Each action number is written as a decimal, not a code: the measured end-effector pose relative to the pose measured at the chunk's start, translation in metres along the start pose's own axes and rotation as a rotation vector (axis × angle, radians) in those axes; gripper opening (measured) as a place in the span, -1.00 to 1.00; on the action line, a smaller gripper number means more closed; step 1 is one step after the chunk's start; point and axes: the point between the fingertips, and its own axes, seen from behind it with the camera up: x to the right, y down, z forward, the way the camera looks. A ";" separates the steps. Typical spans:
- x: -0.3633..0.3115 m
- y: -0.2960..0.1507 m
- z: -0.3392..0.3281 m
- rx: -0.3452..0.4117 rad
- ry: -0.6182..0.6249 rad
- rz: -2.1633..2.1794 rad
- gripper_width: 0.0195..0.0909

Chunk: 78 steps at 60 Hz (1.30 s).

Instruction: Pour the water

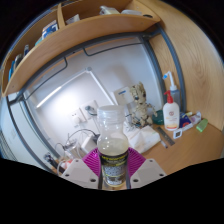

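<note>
**Q:** What does my gripper (113, 170) look like from its own camera?

**Me:** Two fingers at the bottom of my view. Each carries a ribbed magenta pad (92, 163) on its inner face. Outboard of the pads sit pale, angular finger bodies (72, 171), white to light grey.

**Q:** Cables, screws, markings?

**Me:** Cannot tell.

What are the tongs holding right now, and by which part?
The tongs are shut on the clear bottle, gripping its lower body at the label, both pads pressing its sides.
</note>
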 end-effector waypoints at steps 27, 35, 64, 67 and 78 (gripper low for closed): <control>0.061 0.042 0.058 0.015 0.060 -0.319 -0.61; 0.062 0.051 0.066 0.021 0.066 -0.409 -0.58; 0.088 0.078 0.037 -0.093 0.157 -0.342 0.32; 0.089 0.085 0.024 -0.118 0.162 -0.333 0.32; 0.090 0.093 -0.046 -0.198 0.192 -0.335 0.31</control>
